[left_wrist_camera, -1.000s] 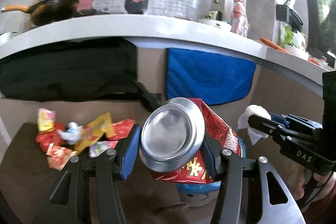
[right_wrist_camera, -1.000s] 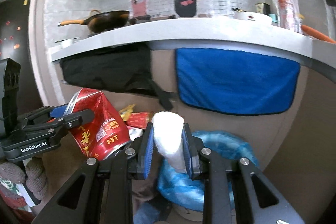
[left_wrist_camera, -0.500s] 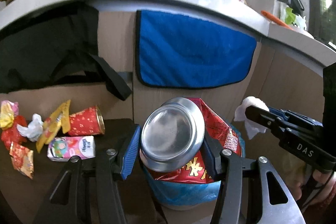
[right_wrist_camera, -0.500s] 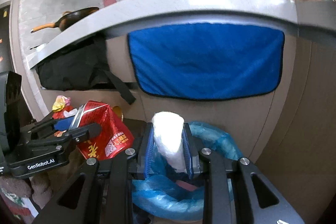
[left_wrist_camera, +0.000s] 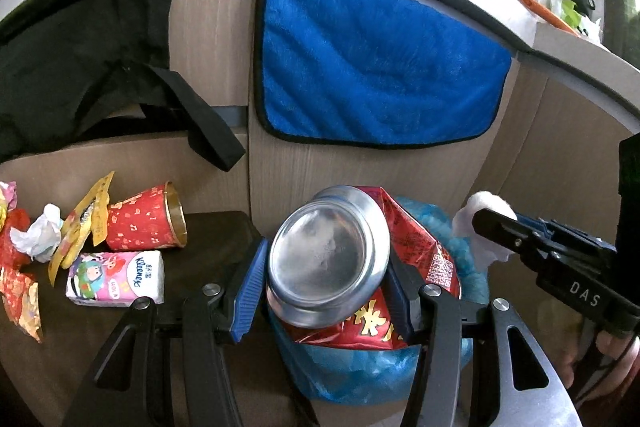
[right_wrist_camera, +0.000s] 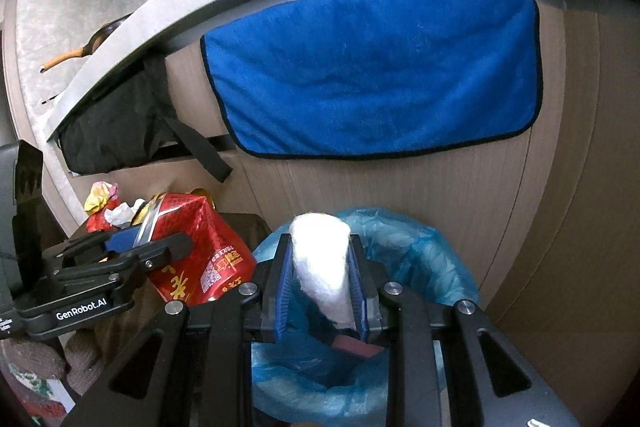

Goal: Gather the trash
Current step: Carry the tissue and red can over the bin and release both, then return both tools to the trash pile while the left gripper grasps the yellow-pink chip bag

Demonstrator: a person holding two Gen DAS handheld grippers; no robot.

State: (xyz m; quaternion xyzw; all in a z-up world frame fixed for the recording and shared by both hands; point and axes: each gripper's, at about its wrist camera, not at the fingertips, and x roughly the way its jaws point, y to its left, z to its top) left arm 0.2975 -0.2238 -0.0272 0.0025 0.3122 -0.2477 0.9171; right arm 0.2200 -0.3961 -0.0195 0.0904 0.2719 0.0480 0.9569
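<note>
My left gripper (left_wrist_camera: 326, 277) is shut on a crushed red drink can (left_wrist_camera: 332, 259), its silver bottom facing the camera, held just above the near rim of a bin lined with a blue bag (left_wrist_camera: 452, 247). In the right wrist view the same can (right_wrist_camera: 200, 251) hangs left of the bin (right_wrist_camera: 416, 259). My right gripper (right_wrist_camera: 320, 281) is shut on a white wad of tissue (right_wrist_camera: 320, 263), right over the bin's opening. From the left wrist view the tissue (left_wrist_camera: 486, 211) and the right gripper (left_wrist_camera: 496, 231) sit at the right.
On the dark low table (left_wrist_camera: 216, 227) lie a red paper cup (left_wrist_camera: 144, 223), a pink Kleenex pack (left_wrist_camera: 116, 279), white tissue (left_wrist_camera: 36, 239) and red and yellow wrappers (left_wrist_camera: 84, 223). A blue towel (left_wrist_camera: 372, 67) and a black bag (left_wrist_camera: 80, 59) hang from the counter behind.
Both grippers have come down and forward toward the cabinet with their loads. The blue-lined bin now sits directly below them; the counter top and wall picture have slid up out of view.
</note>
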